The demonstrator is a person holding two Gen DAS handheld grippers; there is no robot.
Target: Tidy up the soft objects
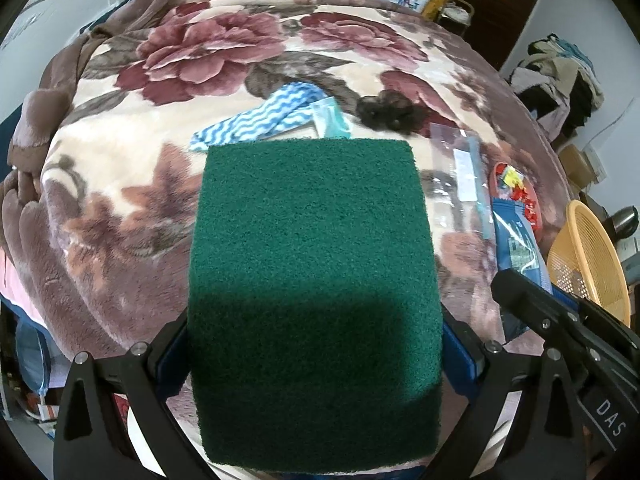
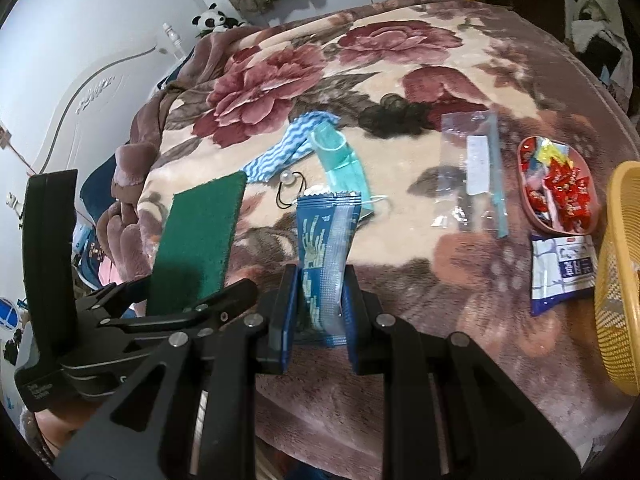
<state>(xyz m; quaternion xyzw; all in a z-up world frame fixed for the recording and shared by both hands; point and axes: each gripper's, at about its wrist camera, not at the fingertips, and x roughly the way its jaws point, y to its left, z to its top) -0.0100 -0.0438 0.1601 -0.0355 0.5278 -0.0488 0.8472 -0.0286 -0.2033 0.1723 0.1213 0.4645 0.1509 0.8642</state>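
The left tool (image 1: 316, 360) is closed onto a green scouring pad (image 1: 312, 280), its two fingers pressing the pad's side edges, with the pad's long axis running straight out ahead of the fingers, held above the bed (image 1: 120, 200). The right tool (image 2: 320, 320) is clamped narrowly on a blue sachet (image 2: 326, 248), which stands up between its pads and points forward along the fingers.

The relation that matters is where the yellow basket (image 2: 620, 280) lies: it sits at the bed's edge off to the right of the right tool, and further right again from the left tool. The right hand is plainly the nearer one, so I judge the sachet the easier drop, by a swing rightward. The pad would have to cross past the right tool to get there.

Ahead of both tools, on the floral blanket, lie a blue-and-white wavy cloth (image 2: 276, 156), a teal face mask (image 2: 340, 160), a hair tie with a pearl (image 2: 290, 184) and a clear zip bag (image 2: 472, 176). Further right sit a pink dish of sweets (image 2: 560, 188) and a blue-and-white packet (image 2: 560, 272), just beside the basket.
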